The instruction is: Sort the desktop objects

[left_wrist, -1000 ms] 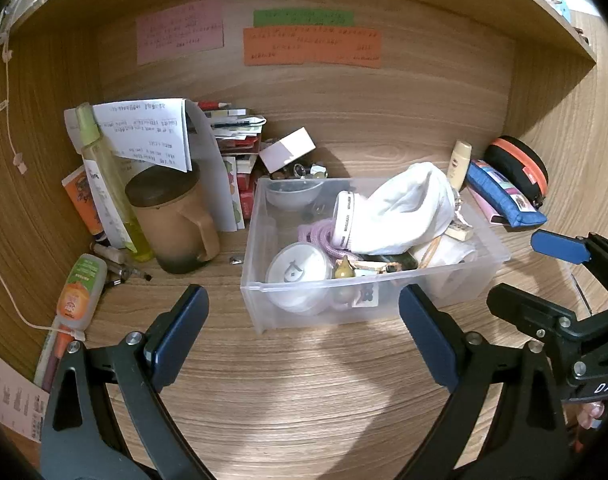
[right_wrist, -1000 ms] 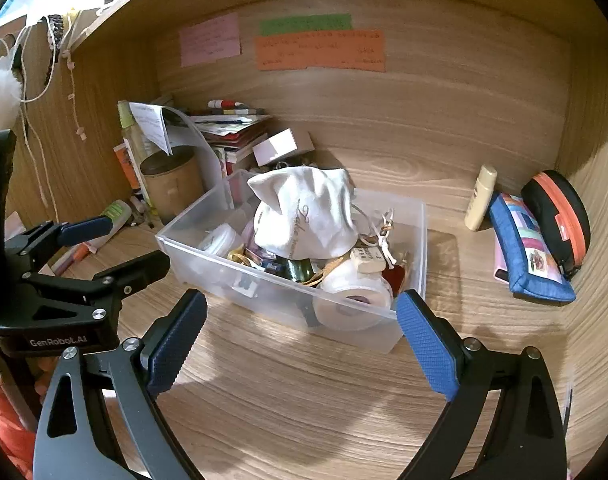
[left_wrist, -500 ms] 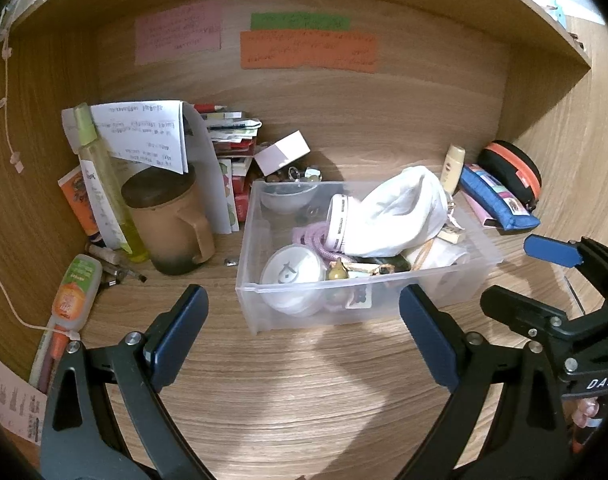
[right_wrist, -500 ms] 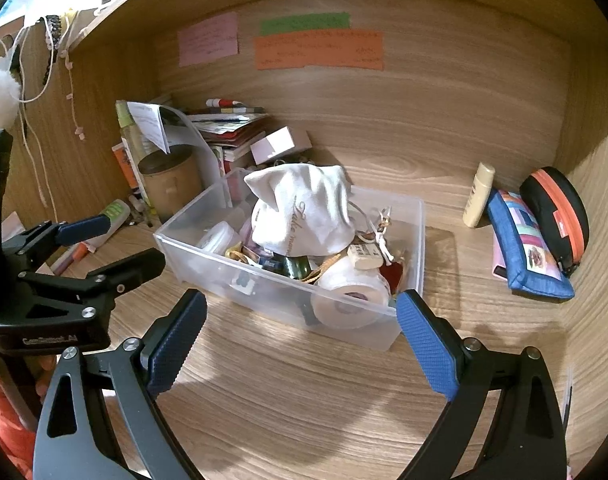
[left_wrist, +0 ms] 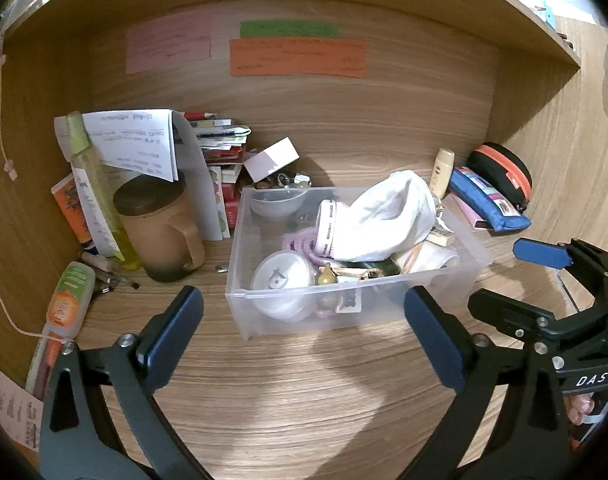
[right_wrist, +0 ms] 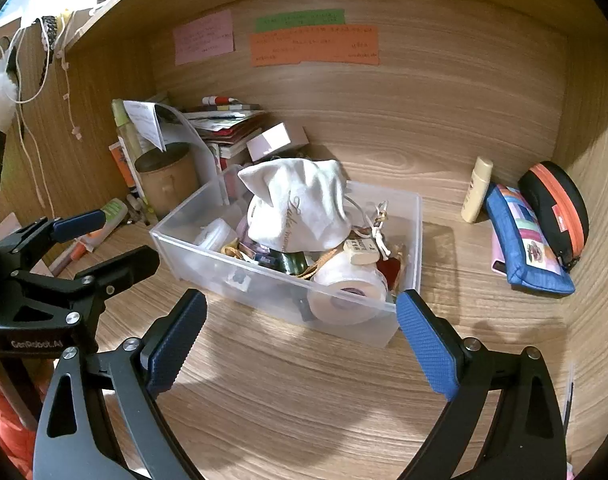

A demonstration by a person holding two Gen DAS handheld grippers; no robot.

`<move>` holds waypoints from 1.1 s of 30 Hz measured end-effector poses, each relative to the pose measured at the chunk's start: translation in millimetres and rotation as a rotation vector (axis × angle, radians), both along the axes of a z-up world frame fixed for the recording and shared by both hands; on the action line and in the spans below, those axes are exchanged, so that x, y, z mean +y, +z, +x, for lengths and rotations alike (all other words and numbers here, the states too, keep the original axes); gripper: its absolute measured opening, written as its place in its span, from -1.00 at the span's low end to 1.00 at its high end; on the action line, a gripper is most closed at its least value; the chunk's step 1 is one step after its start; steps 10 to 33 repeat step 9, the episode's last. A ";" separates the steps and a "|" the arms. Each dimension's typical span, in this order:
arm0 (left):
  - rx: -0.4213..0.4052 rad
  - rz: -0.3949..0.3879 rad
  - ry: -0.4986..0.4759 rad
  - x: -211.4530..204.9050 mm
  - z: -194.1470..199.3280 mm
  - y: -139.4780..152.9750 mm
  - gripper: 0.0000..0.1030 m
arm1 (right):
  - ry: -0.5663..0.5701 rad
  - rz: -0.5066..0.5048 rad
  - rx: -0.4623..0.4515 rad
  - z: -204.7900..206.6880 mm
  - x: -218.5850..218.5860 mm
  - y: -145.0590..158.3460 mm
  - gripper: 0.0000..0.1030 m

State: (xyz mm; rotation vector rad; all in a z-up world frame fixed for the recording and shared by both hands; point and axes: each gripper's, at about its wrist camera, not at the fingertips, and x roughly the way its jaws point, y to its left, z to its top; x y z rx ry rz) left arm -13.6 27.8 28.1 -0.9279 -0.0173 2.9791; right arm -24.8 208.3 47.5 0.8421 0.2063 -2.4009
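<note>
we hold both tongs wide and empty above the bare front of the wooden surface point(left_wrist: 304, 392). the left tongs point(left_wrist: 304, 332) face the near wall of the clear rectangular plastic bin point(left_wrist: 356, 300), and the right tongs point(right_wrist: 302, 338) face that bin's near right corner; neither touches anything.

the bin sits in the middle of the alcove, already heaped: a white cloth drawstring pouch point(right_wrist: 300, 208) on top, a white roll of tape point(right_wrist: 346, 294) against the front wall, a small round white lidded jar point(left_wrist: 282, 276) at the front left.

loose things lie around it. to the right are a cream-coloured small tube bottle point(right_wrist: 478, 190) standing against the back wall, a blue fabric pencil case point(right_wrist: 524, 248) and a black oval case with an orange zip point(right_wrist: 554, 204). to the left are a brown lidded ceramic mug point(left_wrist: 160, 228), a tall yellow-green bottle point(left_wrist: 98, 200) and a small orange-labelled tube lying flat point(left_wrist: 68, 300).

we judge the step to be choosing the next loose item. for the right side, the upright tube bottle looks the easiest: we would come in level, close on its body below the cap, lift straight up so it clears the pencil case beside it, and set it into the bin's emptier rear right corner rather than on the pouch, which could let it roll off.
</note>
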 end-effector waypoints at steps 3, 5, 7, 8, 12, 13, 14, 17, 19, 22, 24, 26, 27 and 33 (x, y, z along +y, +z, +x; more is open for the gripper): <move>-0.002 -0.003 0.000 0.9 0.3 -0.7 0.98 | 0.001 -0.001 -0.002 -0.3 0.3 -0.2 0.85; -0.001 -0.003 -0.002 1.2 0.1 -1.0 0.98 | 0.001 -0.001 -0.004 -0.1 0.2 -1.1 0.85; 0.003 -0.004 -0.005 1.8 0.5 -1.5 0.98 | 0.002 0.000 -0.004 0.1 0.0 -1.9 0.85; 0.003 -0.005 -0.005 2.0 0.8 -2.0 0.98 | 0.001 0.002 -0.004 0.2 -0.3 -2.2 0.85; 0.000 -0.005 -0.005 1.8 0.8 -2.1 0.98 | 0.001 0.003 -0.005 0.2 -0.6 -2.6 0.85; 0.000 -0.005 -0.005 1.8 0.8 -2.1 0.98 | 0.001 0.003 -0.005 0.2 -0.6 -2.6 0.85; 0.000 -0.005 -0.005 1.8 0.8 -2.1 0.98 | 0.001 0.003 -0.005 0.2 -0.6 -2.6 0.85; 0.000 -0.005 -0.005 1.8 0.8 -2.1 0.98 | 0.001 0.003 -0.005 0.2 -0.6 -2.6 0.85; 0.000 -0.005 -0.005 1.8 0.8 -2.1 0.98 | 0.001 0.003 -0.005 0.2 -0.6 -2.6 0.85; 0.000 -0.005 -0.005 1.8 0.8 -2.1 0.98 | 0.001 0.003 -0.005 0.2 -0.6 -2.6 0.85; 0.000 -0.005 -0.005 1.8 0.8 -2.1 0.98 | 0.001 0.003 -0.005 0.2 -0.6 -2.6 0.85; 0.000 -0.005 -0.005 1.8 0.8 -2.1 0.98 | 0.001 0.003 -0.005 0.2 -0.6 -2.6 0.85; 0.000 -0.005 -0.005 1.8 0.8 -2.1 0.98 | 0.001 0.003 -0.005 0.2 -0.6 -2.6 0.85; 0.000 -0.005 -0.005 1.8 0.8 -2.1 0.98 | 0.001 0.003 -0.005 0.2 -0.6 -2.6 0.85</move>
